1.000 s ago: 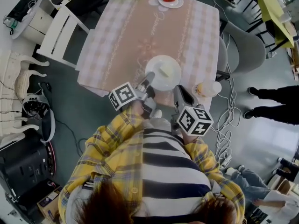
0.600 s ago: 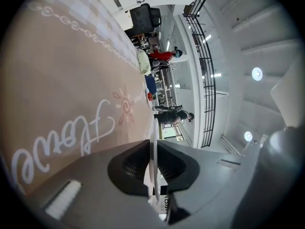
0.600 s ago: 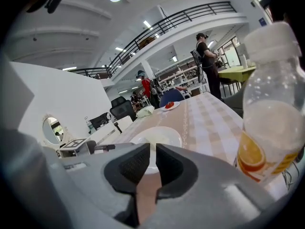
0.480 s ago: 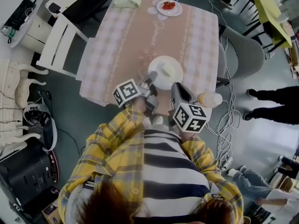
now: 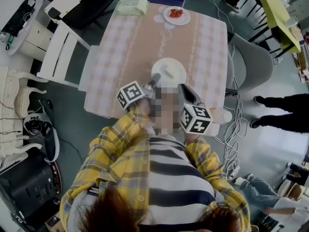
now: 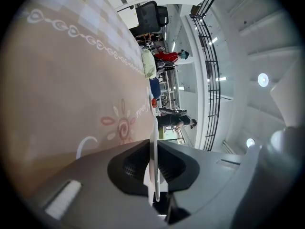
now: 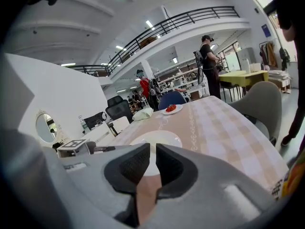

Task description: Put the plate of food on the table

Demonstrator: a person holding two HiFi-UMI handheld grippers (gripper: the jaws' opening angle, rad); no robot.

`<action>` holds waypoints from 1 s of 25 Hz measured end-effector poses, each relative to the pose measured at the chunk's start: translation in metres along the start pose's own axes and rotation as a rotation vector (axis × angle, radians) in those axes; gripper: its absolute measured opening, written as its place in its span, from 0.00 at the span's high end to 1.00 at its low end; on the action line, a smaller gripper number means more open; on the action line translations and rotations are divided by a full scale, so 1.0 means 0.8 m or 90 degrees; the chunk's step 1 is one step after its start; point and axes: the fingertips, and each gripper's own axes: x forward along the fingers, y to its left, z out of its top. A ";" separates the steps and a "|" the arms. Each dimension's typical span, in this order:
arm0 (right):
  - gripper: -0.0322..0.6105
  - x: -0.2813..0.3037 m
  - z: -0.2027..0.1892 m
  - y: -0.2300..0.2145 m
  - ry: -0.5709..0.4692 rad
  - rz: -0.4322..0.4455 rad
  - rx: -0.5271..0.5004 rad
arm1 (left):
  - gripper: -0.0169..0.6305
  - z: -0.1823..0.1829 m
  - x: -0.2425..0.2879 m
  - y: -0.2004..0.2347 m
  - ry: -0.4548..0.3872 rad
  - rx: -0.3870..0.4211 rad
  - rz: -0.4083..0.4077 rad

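Observation:
A white plate (image 5: 169, 72) with a pale piece of food on it is over the near half of the pink checked table (image 5: 116, 57). My left gripper (image 5: 154, 79) is shut on its near left rim. In the left gripper view that rim shows as a thin white edge (image 6: 153, 147) pinched between the pads of the left gripper (image 6: 153, 163). Whether the plate rests on the cloth I cannot tell. My right gripper (image 5: 183, 89) hovers at the plate's near right side, apart from it. In the right gripper view the plate (image 7: 157, 140) lies just beyond the right gripper (image 7: 153, 157), whose jaws are together on nothing.
A small plate with red food (image 5: 176, 14) and a pale green pack (image 5: 133, 6) sit at the table's far end. A white chair (image 5: 65, 40) stands at the left, a grey chair (image 5: 253, 52) at the right. Cables lie on the floor to the right.
The plate and both grippers have moved farther in over the table, away from its near edge. The left gripper's hold on the rim is unchanged.

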 end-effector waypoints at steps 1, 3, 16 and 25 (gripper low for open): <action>0.89 0.007 0.002 0.001 0.002 0.001 -0.003 | 0.93 0.006 0.001 0.002 -0.005 -0.003 0.001; 0.89 0.020 0.007 0.003 0.005 0.005 -0.007 | 0.93 0.017 0.004 0.005 -0.015 -0.007 0.005; 0.89 0.086 0.004 0.027 0.054 0.041 -0.038 | 0.93 0.080 0.012 0.025 -0.074 -0.023 0.030; 0.89 0.111 0.005 0.034 0.071 0.048 -0.052 | 0.93 0.101 0.023 0.035 -0.098 -0.055 0.051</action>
